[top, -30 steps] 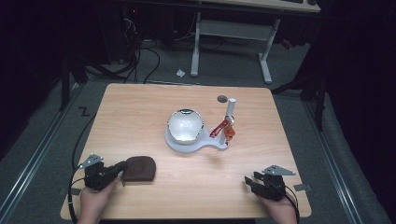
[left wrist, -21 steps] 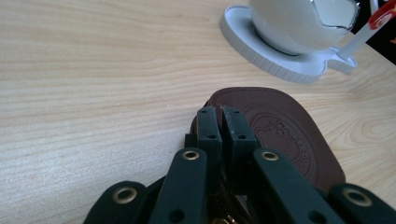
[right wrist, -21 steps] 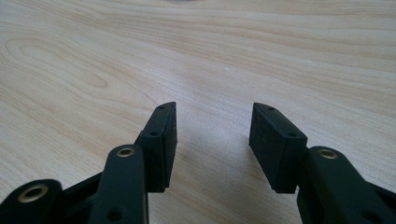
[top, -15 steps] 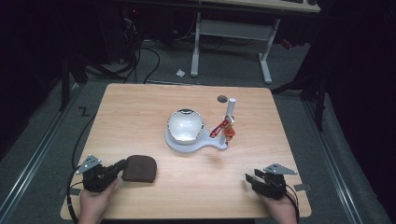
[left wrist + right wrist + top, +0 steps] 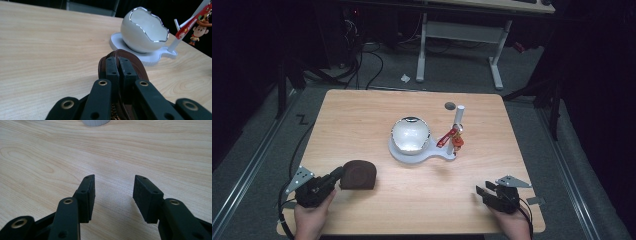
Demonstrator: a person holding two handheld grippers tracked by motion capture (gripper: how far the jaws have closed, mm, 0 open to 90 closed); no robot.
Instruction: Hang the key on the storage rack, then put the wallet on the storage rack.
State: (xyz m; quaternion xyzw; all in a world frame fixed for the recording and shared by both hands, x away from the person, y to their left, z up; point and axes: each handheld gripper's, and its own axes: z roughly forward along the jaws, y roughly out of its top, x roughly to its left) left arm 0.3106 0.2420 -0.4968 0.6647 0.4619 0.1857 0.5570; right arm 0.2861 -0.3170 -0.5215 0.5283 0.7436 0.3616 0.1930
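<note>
My left gripper (image 5: 337,176) is shut on the near edge of a brown zippered pouch (image 5: 359,175) at the table's front left. In the left gripper view, the jaws (image 5: 119,65) pinch the pouch's (image 5: 140,70) rim and are pressed close together. My right gripper (image 5: 480,191) rests at the front right. It is open over bare wood (image 5: 113,192); its jaws have just been closing, with nothing between them. A white egg-shaped bowl (image 5: 410,135) stands on a white base (image 5: 432,154) at mid-table.
A white post (image 5: 458,116) on the base carries a red keychain with a small figure (image 5: 451,137). A small dark disc (image 5: 450,105) lies behind it near the far edge. The table's (image 5: 362,115) front edge is close under both hands. A desk frame (image 5: 457,35) stands beyond.
The left gripper and the pouch it holds have risen slightly. The right hand has stayed in place.
</note>
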